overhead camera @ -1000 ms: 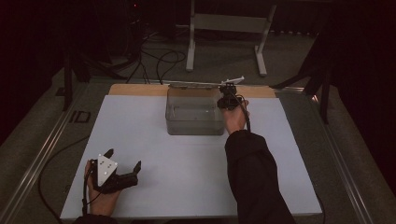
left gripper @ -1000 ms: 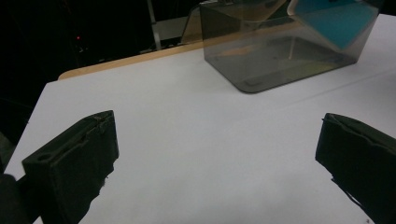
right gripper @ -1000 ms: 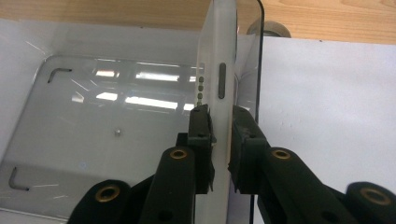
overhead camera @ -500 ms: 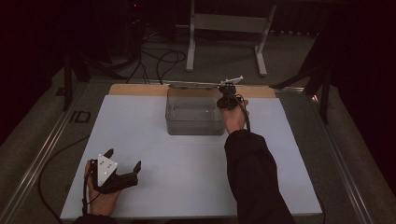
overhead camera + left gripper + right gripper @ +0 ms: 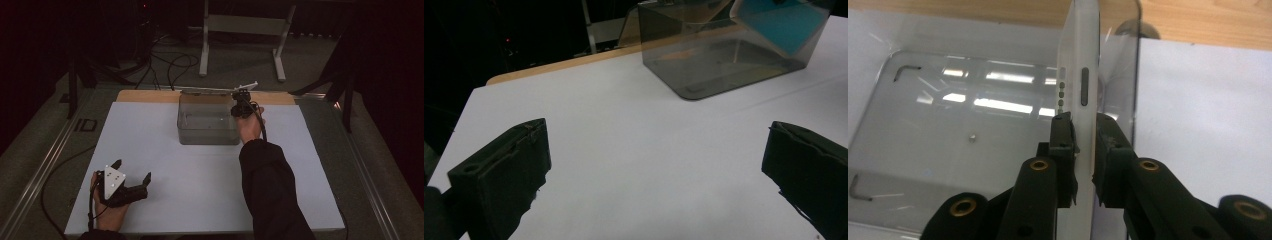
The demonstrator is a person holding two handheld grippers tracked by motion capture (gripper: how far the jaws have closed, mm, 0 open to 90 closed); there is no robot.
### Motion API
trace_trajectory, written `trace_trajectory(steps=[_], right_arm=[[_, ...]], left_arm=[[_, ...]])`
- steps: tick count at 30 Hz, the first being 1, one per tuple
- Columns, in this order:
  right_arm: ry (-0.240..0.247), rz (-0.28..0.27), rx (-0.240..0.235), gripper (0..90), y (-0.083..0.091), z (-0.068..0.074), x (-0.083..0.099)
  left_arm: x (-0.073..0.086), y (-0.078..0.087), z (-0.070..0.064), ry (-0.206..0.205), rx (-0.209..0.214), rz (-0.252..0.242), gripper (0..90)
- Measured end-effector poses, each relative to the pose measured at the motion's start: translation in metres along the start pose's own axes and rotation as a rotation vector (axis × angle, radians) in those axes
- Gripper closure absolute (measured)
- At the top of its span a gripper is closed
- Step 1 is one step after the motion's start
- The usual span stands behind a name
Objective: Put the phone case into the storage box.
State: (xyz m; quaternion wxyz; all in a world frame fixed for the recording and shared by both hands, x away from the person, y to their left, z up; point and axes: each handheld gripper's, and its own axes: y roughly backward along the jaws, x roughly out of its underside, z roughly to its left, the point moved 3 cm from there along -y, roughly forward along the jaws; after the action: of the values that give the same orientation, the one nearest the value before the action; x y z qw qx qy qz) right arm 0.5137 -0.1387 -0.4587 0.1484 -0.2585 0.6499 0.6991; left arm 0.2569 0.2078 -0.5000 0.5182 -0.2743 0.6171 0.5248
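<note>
Little is changed from a second ago: the thin white flat slab (image 5: 1080, 75) is still pinched on edge by the right gripper (image 5: 1083, 145) above the clear smoky plastic box (image 5: 208, 120), so lowering seems pending. The left gripper (image 5: 131, 171) is rested spread wide, empty, on the white table (image 5: 175, 165). The slab's far end is cut off.

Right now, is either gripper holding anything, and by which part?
The right gripper clamps a thin white phone-like slab by its near edge, above the clear box. The left gripper is open.
</note>
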Motion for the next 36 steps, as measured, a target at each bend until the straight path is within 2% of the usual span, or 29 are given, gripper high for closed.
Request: trace_trajectory(steps=[22,36], right_arm=[[-0.016,0.024,0.021,79.8,-0.0067,0.002,0.0022],[-0.008,0.026,0.032,78.7,-0.0087,0.0018,0.0025]], left_arm=[[0.0,0.0,0.0003,0.0,0.001,0.001,0.1],[0.0,0.0,0.0001,0.0,0.001,0.001,0.1]])
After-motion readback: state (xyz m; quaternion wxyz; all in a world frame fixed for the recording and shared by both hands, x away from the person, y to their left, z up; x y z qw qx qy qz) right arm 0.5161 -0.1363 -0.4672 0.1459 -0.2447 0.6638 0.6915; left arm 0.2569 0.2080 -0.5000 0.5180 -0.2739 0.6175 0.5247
